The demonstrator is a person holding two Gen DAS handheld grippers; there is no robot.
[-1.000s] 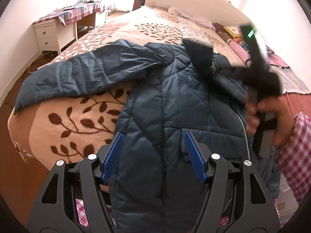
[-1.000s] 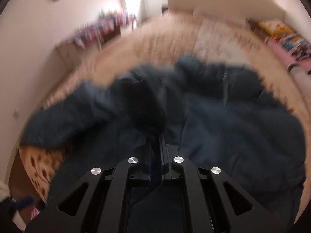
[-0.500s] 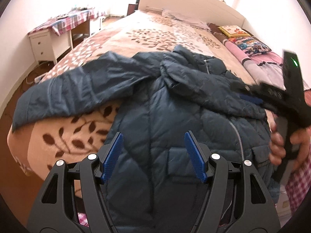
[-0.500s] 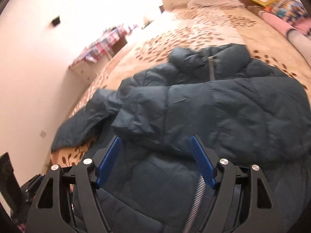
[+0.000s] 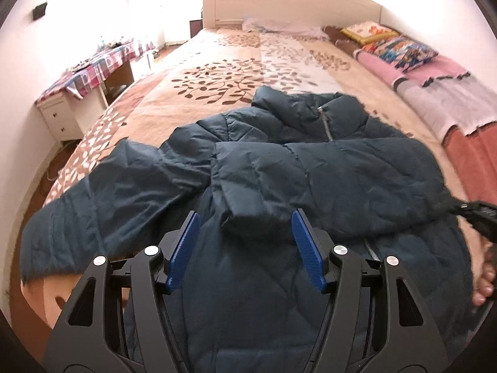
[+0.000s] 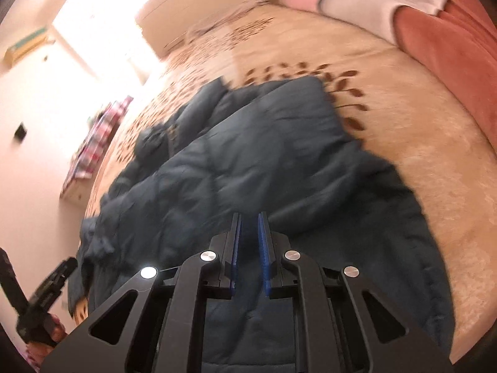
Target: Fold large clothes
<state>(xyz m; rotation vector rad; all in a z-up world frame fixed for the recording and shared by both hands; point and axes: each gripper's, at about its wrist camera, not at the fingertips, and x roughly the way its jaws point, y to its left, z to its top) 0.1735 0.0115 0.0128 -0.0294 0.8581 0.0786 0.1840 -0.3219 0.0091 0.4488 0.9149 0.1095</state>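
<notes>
A dark blue quilted jacket (image 5: 279, 180) lies front up on the bed, its right sleeve (image 5: 357, 168) folded across the chest and its left sleeve (image 5: 102, 192) stretched out to the left. My left gripper (image 5: 245, 242) is open and empty, hovering over the lower front near the folded sleeve's cuff. In the right wrist view the jacket (image 6: 248, 161) fills the middle. My right gripper (image 6: 248, 242) hovers above it with its jaws nearly closed, a narrow gap between the blue pads, nothing in them. The right gripper's body shows at the left wrist view's right edge (image 5: 478, 214).
The bed has a beige cover with brown leaf print (image 5: 236, 74) and a white headboard (image 5: 279, 3). Pink and red blankets (image 5: 441, 99) and pillows lie along its right side. A white desk with a checked cloth (image 5: 90, 71) stands left of the bed.
The right gripper let go of the sleeve, which now lies across the chest, drew back to the jacket's right side and closed almost fully. The left gripper stayed open and moved slightly forward.
</notes>
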